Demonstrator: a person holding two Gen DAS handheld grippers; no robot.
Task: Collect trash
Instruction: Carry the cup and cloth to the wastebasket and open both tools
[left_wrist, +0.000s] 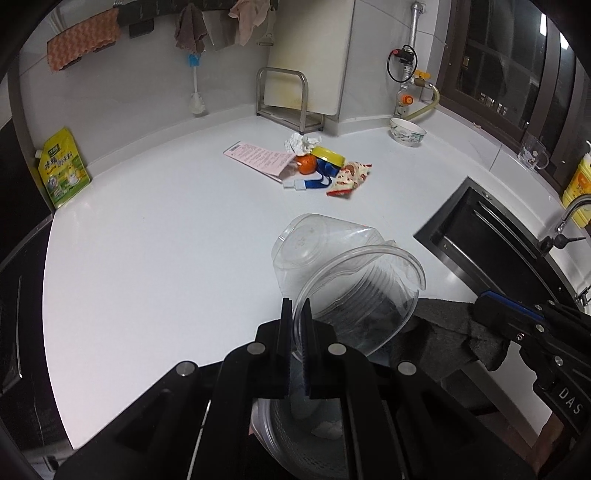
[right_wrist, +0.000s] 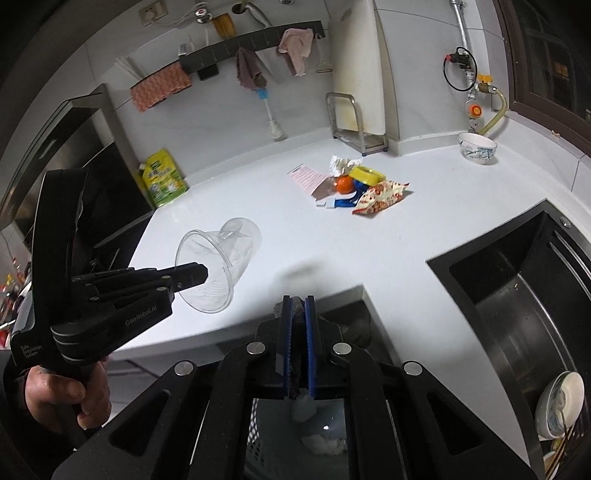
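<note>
Left tongs (left_wrist: 295, 314) clenched thin on clear plastic cup (left_wrist: 354, 291) rim, right tongs (right_wrist: 298, 314) clamping dark sponge scrap (left_wrist: 454, 332); could slip, dropping past desk (left_wrist: 166, 240) front edge, missing bin (right_wrist: 295, 435).

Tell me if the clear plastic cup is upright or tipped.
Tipped. The clear plastic cup lies sideways, its rim pinched by the left gripper above the counter.

White counter (left_wrist: 166, 229); clear plastic cup (left_wrist: 332, 266); pink paper (left_wrist: 258, 157); orange fruit (left_wrist: 306, 164); yellow lid (left_wrist: 328, 155); red-patterned wrapper (left_wrist: 349, 179).
</note>
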